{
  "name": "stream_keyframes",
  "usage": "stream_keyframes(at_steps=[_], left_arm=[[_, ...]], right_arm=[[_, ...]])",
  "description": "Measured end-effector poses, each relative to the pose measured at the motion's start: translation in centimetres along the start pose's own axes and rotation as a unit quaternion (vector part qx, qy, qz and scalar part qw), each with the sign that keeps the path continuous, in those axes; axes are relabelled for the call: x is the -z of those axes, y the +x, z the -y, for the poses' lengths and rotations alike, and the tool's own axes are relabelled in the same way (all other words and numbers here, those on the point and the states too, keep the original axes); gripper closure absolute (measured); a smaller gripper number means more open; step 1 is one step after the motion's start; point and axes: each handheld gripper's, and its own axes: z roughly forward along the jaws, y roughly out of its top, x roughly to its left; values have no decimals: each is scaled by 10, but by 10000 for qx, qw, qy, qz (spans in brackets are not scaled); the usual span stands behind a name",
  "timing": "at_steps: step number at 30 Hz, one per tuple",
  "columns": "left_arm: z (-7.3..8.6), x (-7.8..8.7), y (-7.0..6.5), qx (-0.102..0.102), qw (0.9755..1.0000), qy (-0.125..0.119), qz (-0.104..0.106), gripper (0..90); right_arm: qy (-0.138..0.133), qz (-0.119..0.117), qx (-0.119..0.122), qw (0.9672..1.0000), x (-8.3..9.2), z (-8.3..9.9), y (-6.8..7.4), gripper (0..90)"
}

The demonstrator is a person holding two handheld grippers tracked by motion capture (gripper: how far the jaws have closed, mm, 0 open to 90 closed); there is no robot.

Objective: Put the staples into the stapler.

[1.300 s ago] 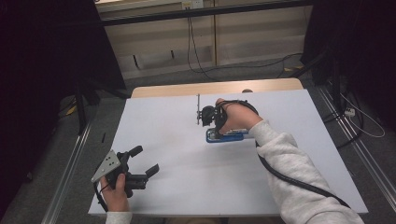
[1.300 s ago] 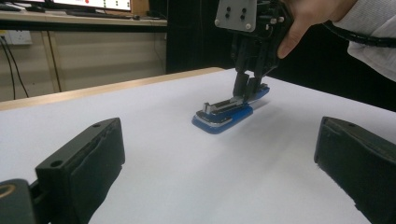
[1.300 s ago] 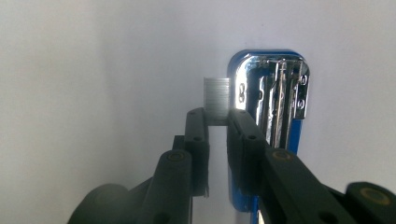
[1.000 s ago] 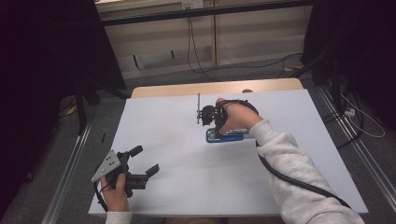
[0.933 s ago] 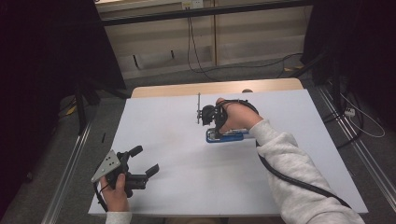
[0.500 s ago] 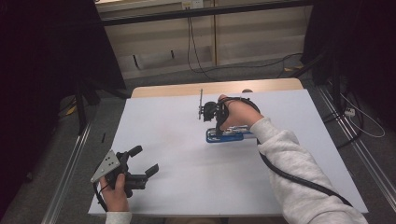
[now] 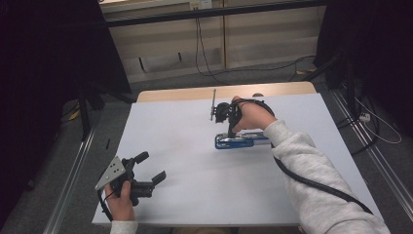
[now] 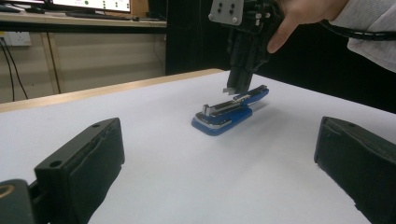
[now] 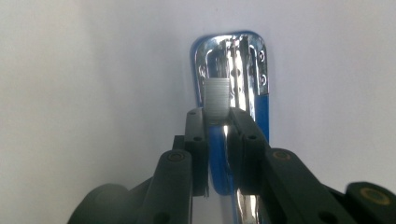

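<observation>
In the right gripper view the rear part of the blue stapler [image 9: 243, 70] is hidden behind the right gripper [image 9: 219, 122], and the small ribbed grey piece [image 9: 216, 99] at the jaw tips is too blurred to identify; whether the jaws pinch it cannot be told. In the high view the person's right hand [image 7: 251, 117] covers most of that gripper, and the right sleeve [image 7: 316, 185] is cut off by the bottom edge. In the left gripper view the left gripper [image 8: 219, 154] is cropped at the bottom, and the other gripper's top leaves the frame.
</observation>
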Motion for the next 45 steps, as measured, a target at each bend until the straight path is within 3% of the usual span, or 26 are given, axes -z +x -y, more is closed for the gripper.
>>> stream_keyframes(at_steps=[26,35,36,37,39,42,45], left_arm=[[0,-1,-1,-47,9999,42,-80,17],[-1,-1,0,-111,9999,39,-100,17],[-1,-1,0,-82,10000,44,-8,17],[-1,-1,0,-111,9999,36,-91,17],[-1,-1,0,-96,9999,48,-15,17],[-1,-1,-1,-49,9999,29,-83,17],[-1,0,0,-46,10000,58,7,17]], right_arm=[[93,244,-24,9997,-5,5,-11,785],[79,226,26,9997,-10,2,-12,785],[112,201,22,9997,-11,2,-11,785],[104,187,55,9998,-12,1,-11,785],[119,193,47,9997,-14,0,-11,785],[85,181,79,9998,-17,-2,-11,785],[119,169,126,9997,-19,-5,-11,785]])
